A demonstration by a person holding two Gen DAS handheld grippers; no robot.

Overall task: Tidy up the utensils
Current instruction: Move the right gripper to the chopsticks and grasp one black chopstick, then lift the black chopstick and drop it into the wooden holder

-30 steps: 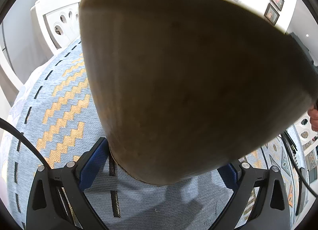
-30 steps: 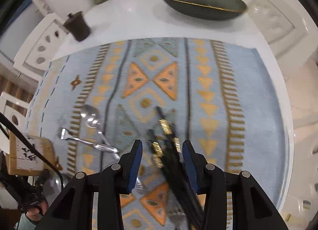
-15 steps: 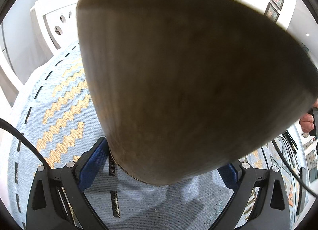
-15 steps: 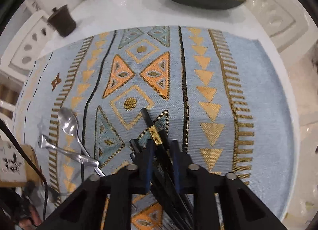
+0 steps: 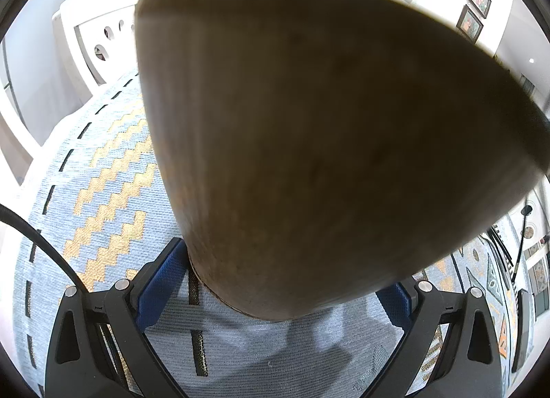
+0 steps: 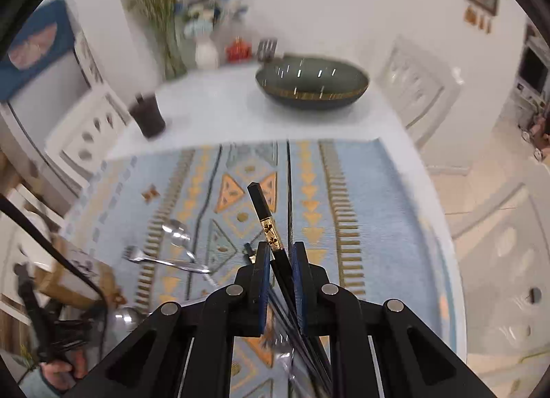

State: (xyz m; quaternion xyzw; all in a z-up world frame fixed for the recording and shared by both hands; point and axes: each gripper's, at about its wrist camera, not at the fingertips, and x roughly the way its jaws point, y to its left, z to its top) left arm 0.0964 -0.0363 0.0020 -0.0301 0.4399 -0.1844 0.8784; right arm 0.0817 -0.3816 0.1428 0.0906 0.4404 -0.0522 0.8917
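My left gripper [image 5: 275, 298] is shut on a brown wooden utensil holder [image 5: 323, 136], tilted and held just above the blue patterned cloth [image 5: 103, 205]; it fills most of the left wrist view. The holder also shows at the left edge of the right wrist view [image 6: 74, 277]. My right gripper [image 6: 280, 253] is shut on a black chopstick with a gold band [image 6: 266, 222], lifted off the cloth with its end pointing up and away. More black chopsticks [image 6: 302, 346] lie under the gripper. A spoon [image 6: 178, 231] and a fork [image 6: 161, 260] lie crossed on the cloth to the left.
A dark green oval bowl [image 6: 311, 83] stands at the far end of the white table. A dark cup [image 6: 147, 116], a vase of flowers [image 6: 206, 51] and a red pot [image 6: 239, 51] stand far left. White chairs [image 6: 417, 85] surround the table.
My right gripper closed on one chopstick and lifted it, tilting up so the far wall came into view. The left gripper and the holder have barely moved.
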